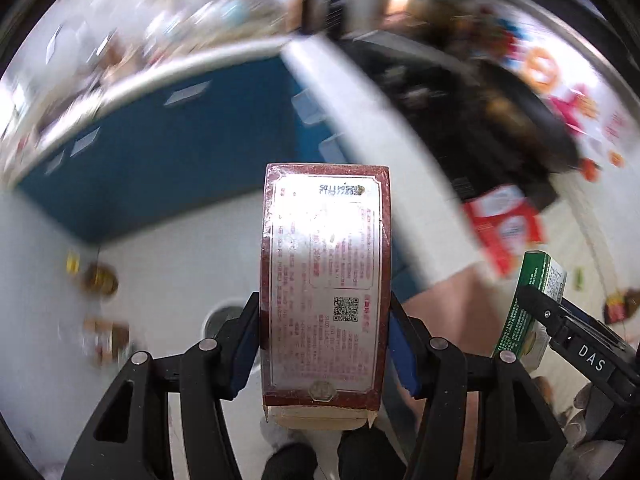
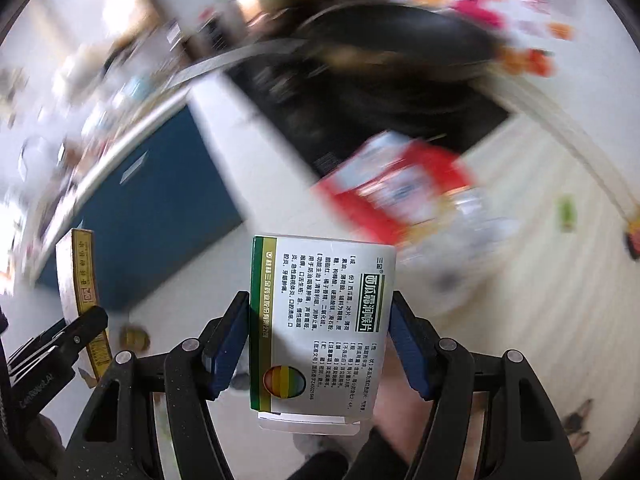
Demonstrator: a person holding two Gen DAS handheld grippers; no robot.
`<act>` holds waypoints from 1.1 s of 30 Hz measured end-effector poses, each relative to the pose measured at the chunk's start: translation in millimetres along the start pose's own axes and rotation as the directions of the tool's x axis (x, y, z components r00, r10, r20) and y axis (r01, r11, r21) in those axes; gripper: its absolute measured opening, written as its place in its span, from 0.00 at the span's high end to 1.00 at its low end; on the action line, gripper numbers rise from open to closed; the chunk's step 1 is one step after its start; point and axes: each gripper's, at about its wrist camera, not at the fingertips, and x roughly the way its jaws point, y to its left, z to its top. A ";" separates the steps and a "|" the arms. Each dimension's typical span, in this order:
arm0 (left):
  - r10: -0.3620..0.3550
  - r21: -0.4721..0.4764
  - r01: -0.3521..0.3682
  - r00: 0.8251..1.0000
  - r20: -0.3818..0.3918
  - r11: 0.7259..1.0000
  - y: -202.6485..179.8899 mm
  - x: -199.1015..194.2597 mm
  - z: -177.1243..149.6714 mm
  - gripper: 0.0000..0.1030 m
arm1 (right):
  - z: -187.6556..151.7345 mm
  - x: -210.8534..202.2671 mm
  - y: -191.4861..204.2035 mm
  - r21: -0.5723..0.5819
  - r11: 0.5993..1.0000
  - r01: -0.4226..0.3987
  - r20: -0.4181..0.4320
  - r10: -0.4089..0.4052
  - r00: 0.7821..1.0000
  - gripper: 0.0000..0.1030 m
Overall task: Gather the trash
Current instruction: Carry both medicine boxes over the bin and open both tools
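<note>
My left gripper (image 1: pixel 324 336) is shut on a dark red and silver carton (image 1: pixel 324 280), held upright in the air, its open flap toward the camera. My right gripper (image 2: pixel 318 340) is shut on a green and white medicine box (image 2: pixel 320 328), also held up. Each shows in the other view: the green box (image 1: pixel 536 304) at the right of the left wrist view, the red carton's gold edge (image 2: pixel 80 276) at the left of the right wrist view. The background is blurred by motion.
A black trash bag (image 2: pixel 384 80) lies open ahead on the pale floor. A red and white package (image 2: pixel 396 184) lies beside it. A blue cabinet (image 1: pixel 160 160) stands at the left. Small scraps (image 1: pixel 100 280) lie on the floor.
</note>
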 end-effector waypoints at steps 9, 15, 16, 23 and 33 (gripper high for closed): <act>-0.008 -0.347 -0.099 0.956 -0.294 0.933 185.9 170.1 -94.7 0.47 | -106.7 205.6 133.9 -0.188 0.974 -0.129 -0.264 0.077 0.961 0.33; -0.074 -0.457 -0.121 0.920 -0.386 0.881 266.9 324.1 -160.6 0.47 | -186.5 373.0 173.2 -0.204 0.963 -0.177 -0.413 0.079 0.907 0.33; -0.083 -0.469 -0.121 0.916 -0.392 0.875 274.4 340.1 -165.9 0.47 | -197.5 395.8 176.7 -0.207 0.961 -0.183 -0.426 0.080 0.901 0.33; -0.206 -0.528 -0.068 0.873 -0.443 0.846 320.1 466.7 -206.2 0.46 | -252.4 532.7 201.2 -0.271 0.939 -0.211 -0.471 0.062 0.880 0.33; -0.117 -0.484 -0.132 0.885 -0.451 0.865 341.5 466.9 -213.1 0.04 | -251.1 588.8 214.2 -0.331 0.915 -0.232 -0.516 0.031 0.856 0.07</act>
